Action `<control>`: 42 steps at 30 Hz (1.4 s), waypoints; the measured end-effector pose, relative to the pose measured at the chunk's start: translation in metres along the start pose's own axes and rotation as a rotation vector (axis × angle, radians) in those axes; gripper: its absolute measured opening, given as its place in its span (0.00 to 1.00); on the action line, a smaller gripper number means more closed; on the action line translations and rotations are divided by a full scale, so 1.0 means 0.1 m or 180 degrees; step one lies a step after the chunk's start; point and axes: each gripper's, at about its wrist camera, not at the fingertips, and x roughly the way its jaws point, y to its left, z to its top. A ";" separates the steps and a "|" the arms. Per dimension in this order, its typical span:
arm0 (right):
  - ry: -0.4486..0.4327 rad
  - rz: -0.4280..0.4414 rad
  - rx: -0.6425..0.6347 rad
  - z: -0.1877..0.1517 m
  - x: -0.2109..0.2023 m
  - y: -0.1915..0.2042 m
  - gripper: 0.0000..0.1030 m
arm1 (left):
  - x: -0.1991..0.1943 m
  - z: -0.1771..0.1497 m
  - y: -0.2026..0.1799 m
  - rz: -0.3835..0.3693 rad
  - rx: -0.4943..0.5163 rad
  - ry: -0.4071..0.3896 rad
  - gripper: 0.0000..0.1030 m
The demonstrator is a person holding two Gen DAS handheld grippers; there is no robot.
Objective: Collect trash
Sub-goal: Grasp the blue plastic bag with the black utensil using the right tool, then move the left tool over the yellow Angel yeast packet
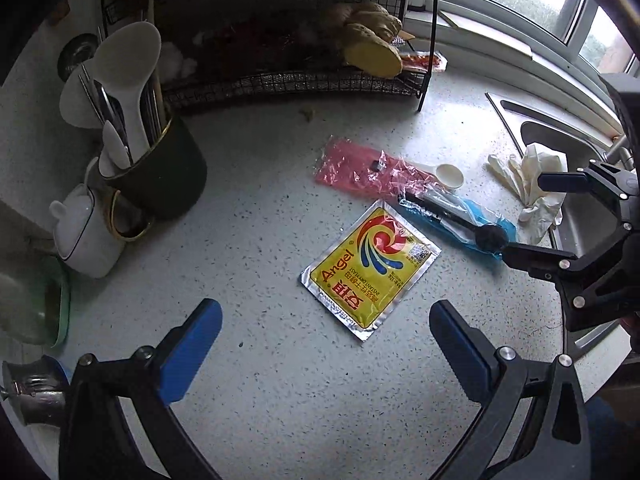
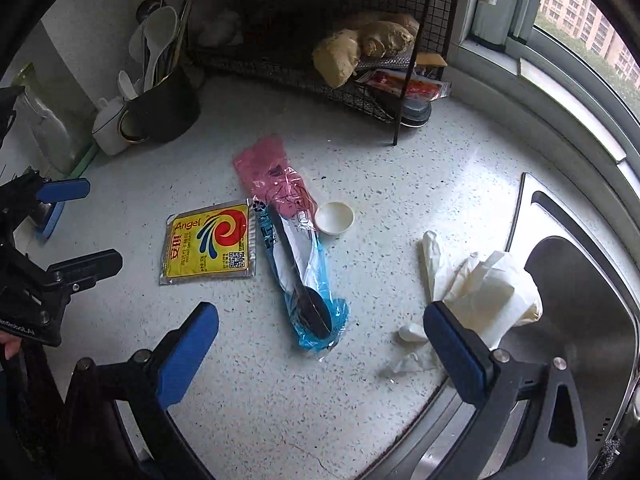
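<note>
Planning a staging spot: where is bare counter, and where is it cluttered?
Bare counter: the near strip in front of the yellow yeast packet, and the patch between the black utensil holder and the pink wrapper. Another gap lies between the blue spoon wrapper and the white glove. Crowded: packet, wrappers and small white cup cluster mid-counter.

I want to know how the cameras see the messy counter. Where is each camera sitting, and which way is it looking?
Left wrist view: sits on the left gripper, looks down at the yeast packet; own blue fingers show, right gripper at the edge.
Right wrist view: sits on the right gripper, looks down at the blue spoon wrapper and white glove by the sink; left gripper at the edge.
Shared: packet, wrappers, glove, small white cup, wire rack.
</note>
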 end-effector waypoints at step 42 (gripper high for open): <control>0.0149 -0.0048 0.0229 -0.39 0.07 0.05 0.09 | 0.45 0.00 0.04 -0.0377 0.0762 0.0124 1.00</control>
